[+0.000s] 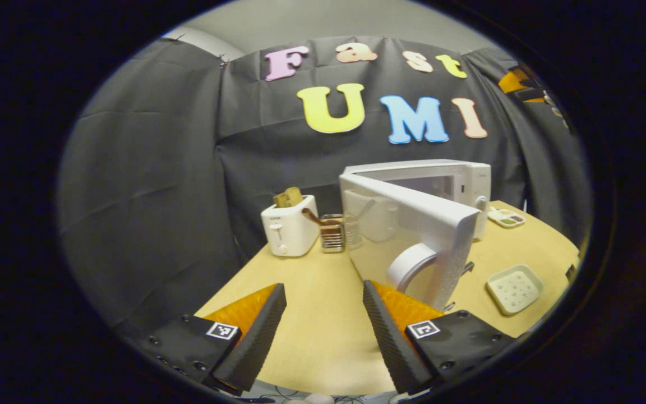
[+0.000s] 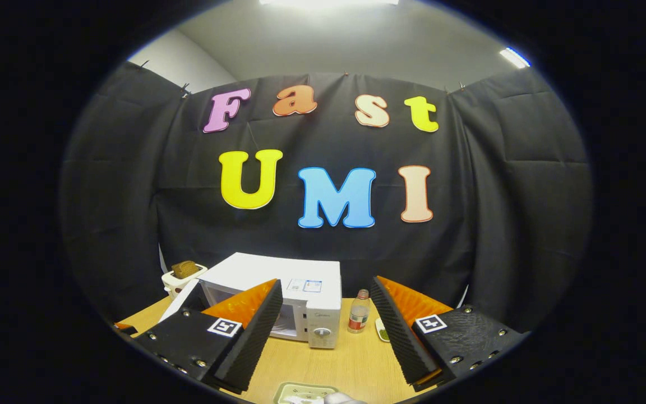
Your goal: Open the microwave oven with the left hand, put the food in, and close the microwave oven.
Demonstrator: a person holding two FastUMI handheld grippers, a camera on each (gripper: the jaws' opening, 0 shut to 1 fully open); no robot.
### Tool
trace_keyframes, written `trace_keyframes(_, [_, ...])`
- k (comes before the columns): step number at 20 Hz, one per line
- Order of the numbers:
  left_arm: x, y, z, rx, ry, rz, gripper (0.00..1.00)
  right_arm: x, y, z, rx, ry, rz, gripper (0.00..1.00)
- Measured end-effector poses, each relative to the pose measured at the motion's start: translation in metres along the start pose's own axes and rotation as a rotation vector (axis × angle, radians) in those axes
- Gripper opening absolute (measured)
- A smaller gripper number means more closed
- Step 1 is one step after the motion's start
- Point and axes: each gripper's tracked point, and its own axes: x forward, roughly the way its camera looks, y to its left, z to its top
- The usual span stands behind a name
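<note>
The white microwave [image 1: 469, 182] stands on the wooden table [image 1: 312, 331] with its door [image 1: 396, 216] swung wide open toward me. The door's curved handle [image 1: 408, 266] sits just beyond the right finger of my left gripper [image 1: 323, 289], which is open and holds nothing. In the right gripper view the microwave [image 2: 306, 297] lies straight ahead, its door [image 2: 184, 303] open to the left. My right gripper [image 2: 326, 283] hangs open and empty above the table. A pale tray [image 2: 303, 393] with something white on it lies below it at the table's near edge.
A white toaster [image 1: 289, 227] with bread in it and a small metal rack [image 1: 332, 233] stand left of the microwave. A pale perforated tray [image 1: 515, 288] and a compartment dish [image 1: 506, 217] lie to its right. A small bottle [image 2: 359, 311] and dish [image 2: 382, 331] stand beside the microwave.
</note>
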Motion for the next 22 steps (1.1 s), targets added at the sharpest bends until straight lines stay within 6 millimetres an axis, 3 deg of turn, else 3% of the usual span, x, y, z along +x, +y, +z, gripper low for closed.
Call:
trace_keyframes(4, [0.006,-0.077,0.016,0.052,-0.033,-0.135,0.94,-0.003,-0.025,-0.004,0.0,0.012,-0.032,0.97])
trace_keyframes(12, [0.075,-0.195,0.077,0.078,-0.135,-0.291,0.96,0.004,-0.089,-0.015,0.007,0.058,-0.123,0.97])
trace_keyframes(14, [0.099,-0.21,0.088,0.088,-0.147,-0.294,0.95,0.008,-0.103,-0.013,0.012,0.057,-0.141,0.97])
trace_keyframes(16, [0.12,-0.225,0.093,0.062,-0.141,-0.304,1.0,0.016,-0.114,-0.015,0.018,0.069,-0.146,0.97])
trace_keyframes(17, [0.132,-0.232,0.096,0.056,-0.14,-0.303,0.94,0.022,-0.119,-0.016,0.016,0.075,-0.151,0.97])
trace_keyframes(22, [0.174,-0.265,0.109,0.063,-0.168,-0.303,0.98,0.042,-0.138,-0.019,0.013,0.083,-0.163,0.97])
